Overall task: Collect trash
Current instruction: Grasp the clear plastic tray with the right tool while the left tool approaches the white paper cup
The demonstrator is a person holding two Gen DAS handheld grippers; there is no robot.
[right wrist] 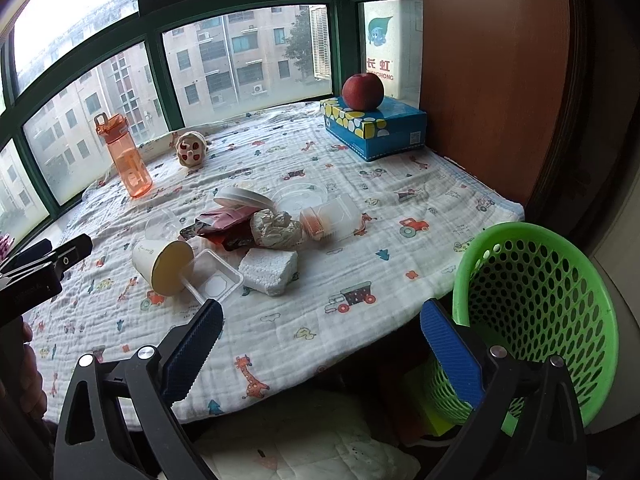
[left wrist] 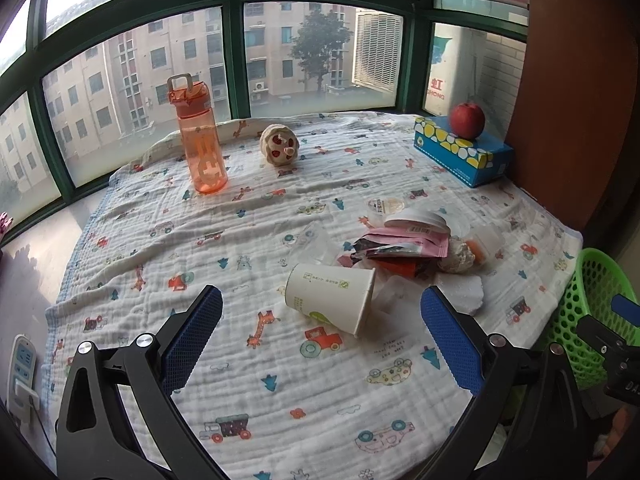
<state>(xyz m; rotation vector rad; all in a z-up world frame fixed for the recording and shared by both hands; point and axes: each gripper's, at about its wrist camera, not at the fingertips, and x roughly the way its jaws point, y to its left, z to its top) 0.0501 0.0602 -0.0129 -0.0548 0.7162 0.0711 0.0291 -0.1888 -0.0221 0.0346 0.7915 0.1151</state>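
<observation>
My left hand-held gripper (left wrist: 322, 314), jaws spread and empty, faces the tipped paper cup (left wrist: 331, 294) lying crosswise just ahead, left of the green basket (left wrist: 588, 300), nearer than my right hand-held gripper (right wrist: 322, 320), also spread.

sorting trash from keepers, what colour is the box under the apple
Blue, with yellow and white spots along one side: the box shows best in the right wrist view.

A green-framed bay window (left wrist: 236, 52) fills the far side, showing beige apartment blocks and a tree in hazy daylight. Right of the window stands a reddish-brown wooden panel (right wrist: 492, 64). Below the window lies a cartoon-printed white blanket (left wrist: 256, 360).
</observation>
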